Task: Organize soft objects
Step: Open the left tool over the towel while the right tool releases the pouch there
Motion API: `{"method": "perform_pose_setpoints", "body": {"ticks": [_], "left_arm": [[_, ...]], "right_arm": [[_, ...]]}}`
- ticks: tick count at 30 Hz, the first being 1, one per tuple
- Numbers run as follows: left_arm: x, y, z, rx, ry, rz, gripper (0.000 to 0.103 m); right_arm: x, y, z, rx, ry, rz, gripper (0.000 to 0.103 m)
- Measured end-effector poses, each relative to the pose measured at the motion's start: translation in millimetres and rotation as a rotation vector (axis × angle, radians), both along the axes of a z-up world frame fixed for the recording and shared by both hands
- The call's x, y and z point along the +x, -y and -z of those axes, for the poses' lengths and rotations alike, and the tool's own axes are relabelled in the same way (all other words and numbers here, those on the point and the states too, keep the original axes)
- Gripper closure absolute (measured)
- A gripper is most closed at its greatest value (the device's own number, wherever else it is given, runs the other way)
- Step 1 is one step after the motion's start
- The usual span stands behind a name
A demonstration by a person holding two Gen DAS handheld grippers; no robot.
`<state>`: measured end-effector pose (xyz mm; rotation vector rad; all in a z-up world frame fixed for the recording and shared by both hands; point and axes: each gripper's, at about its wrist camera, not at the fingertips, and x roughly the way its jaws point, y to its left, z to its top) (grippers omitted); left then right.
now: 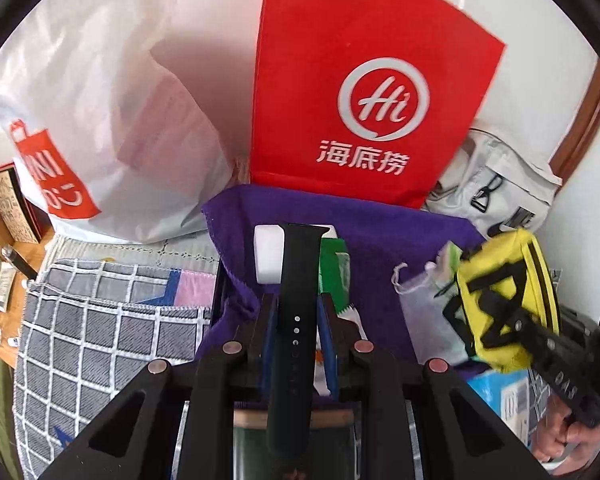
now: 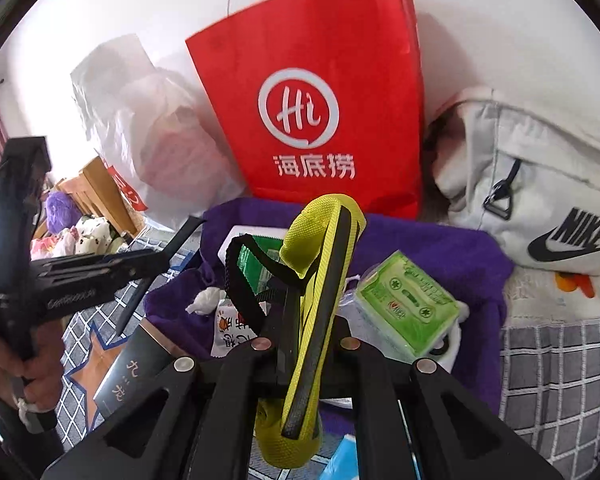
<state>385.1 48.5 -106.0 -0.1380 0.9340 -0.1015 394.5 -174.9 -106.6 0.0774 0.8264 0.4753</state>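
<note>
A black strap (image 1: pixel 296 304) is clamped between the jaws of the left gripper (image 1: pixel 296 308), above the purple cloth (image 1: pixel 380 240). A yellow pouch (image 2: pixel 320 300) is clamped in the right gripper (image 2: pixel 306 320), before the red bag (image 2: pixel 312 100).

white bag (image 1: pixel 100 92) lettering blurred, red bag (image 1: pixel 364 80) top cropped

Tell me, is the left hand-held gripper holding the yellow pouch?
No, the left hand-held gripper is shut on a black watch strap; the yellow pouch sits in the right hand-held gripper.
</note>
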Motion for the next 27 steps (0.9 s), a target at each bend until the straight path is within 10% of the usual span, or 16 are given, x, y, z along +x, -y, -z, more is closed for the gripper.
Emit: {"method": "perform_pose_setpoints", "body": {"ticks": [27], "left_arm": [[44.0, -21.7, 50.2, -0.121, -0.130, -0.043, 0.083]], "right_arm": [[23.7, 3.2, 45.7, -0.044, -0.125, -0.022, 0.089]]}}
